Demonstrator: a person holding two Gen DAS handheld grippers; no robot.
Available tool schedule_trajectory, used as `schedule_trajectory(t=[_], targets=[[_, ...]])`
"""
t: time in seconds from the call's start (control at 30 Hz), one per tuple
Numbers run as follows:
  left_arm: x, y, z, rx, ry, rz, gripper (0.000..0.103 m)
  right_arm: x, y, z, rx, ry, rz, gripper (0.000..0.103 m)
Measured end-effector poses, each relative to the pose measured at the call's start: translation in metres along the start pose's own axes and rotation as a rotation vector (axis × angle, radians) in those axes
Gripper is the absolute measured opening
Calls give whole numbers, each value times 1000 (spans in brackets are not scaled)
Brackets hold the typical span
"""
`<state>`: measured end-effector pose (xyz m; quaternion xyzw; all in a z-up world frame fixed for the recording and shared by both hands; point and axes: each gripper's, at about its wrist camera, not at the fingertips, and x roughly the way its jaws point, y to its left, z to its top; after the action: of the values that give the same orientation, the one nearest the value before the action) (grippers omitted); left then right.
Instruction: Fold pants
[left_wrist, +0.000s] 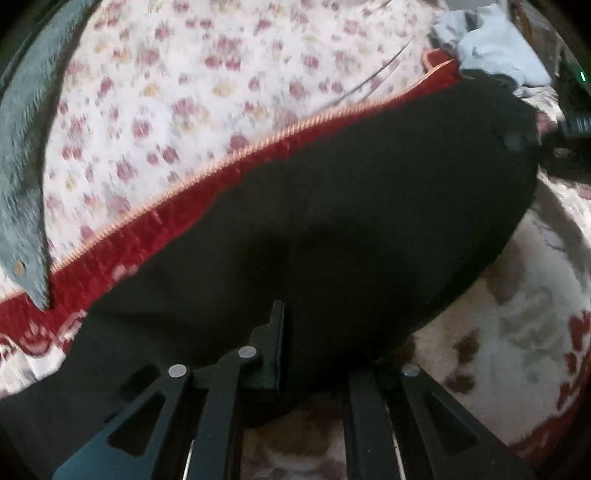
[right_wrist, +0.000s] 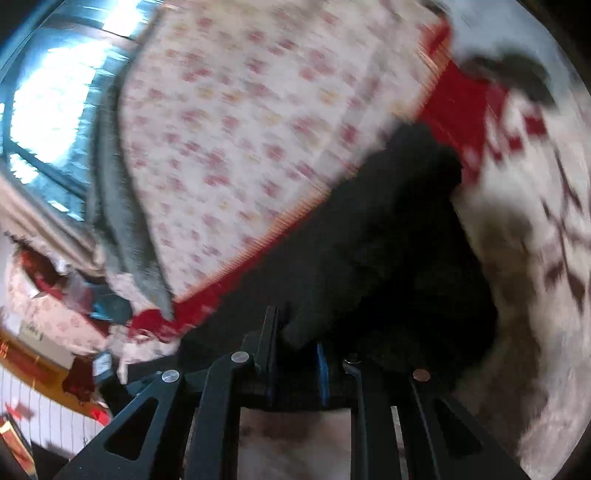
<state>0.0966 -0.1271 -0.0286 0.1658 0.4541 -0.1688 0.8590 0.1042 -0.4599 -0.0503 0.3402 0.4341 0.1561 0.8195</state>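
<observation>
Pants mid-fold, both grippers holding

Pants (left_wrist: 332, 221) draped over bed (left_wrist: 184, 92), near edge lifted. Left gripper (left_wrist: 314, 350) fingers clamped on cloth; right gripper (right_wrist: 299, 343) too. Next, prob: carry edge across, lay flat, keep both level.

- Black pants (left_wrist: 332, 206) are spread as a broad, smooth, dark panel over a bed, partly covering a red band with an orange fringe.
- Their near edge is draped across the fingers in the left wrist view.
- In the blurred right wrist view, the pants (right_wrist: 388, 251) appear bunched and rumpled, a fold of cloth pinched between the fingers.
</observation>
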Motion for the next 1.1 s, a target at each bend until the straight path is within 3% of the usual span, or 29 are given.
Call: schedule_trajectory(t=[0.07,0.13,0.23,0.3,0.37,0.4,0.5,0.6,0.67,0.7,0.73,0.8,0.93,1.1], targets=[[3,1,-2,-20,-6,-1,11,11,-20,-8,52,23,-25,18],[-1,1,-4,-21,-9,-14,15,7,-29,-9,103,12,16,19],[-5,7,-6,-43,-11,-25,32,-6,-17,-11,47,4,-13,19],[-8,14,-10,-79,-11,-30,49,-10,-12,-16,30,2,-36,19],[-12,19,-14,-123,-16,-61,56,-13,-9,-19,14,-2,-68,19],[-17,23,-18,-142,-16,-69,65,-13,-7,-21,4,5,-86,22],[-30,29,-28,-163,-30,-92,69,-26,4,-28,-41,9,-159,24],[-49,40,-41,-196,-45,-111,72,-52,25,-38,-119,-44,-216,26],[-62,55,-50,-244,-68,-178,72,-61,46,-43,-198,-63,-223,27],[-64,61,-53,-272,-74,-199,81,-60,59,-44,-240,-65,-223,32],[-70,72,-53,-314,-81,-165,86,-55,70,-45,-270,-59,-217,36],[-77,86,-55,-348,-105,-104,90,-38,90,-47,-314,-29,-183,69],[-78,122,-62,-466,-115,-86,90,16,136,-58,-414,47,-122,71],[-61,154,-69,-526,-110,-5,90,85,185,-79,-565,124,-144,71]])
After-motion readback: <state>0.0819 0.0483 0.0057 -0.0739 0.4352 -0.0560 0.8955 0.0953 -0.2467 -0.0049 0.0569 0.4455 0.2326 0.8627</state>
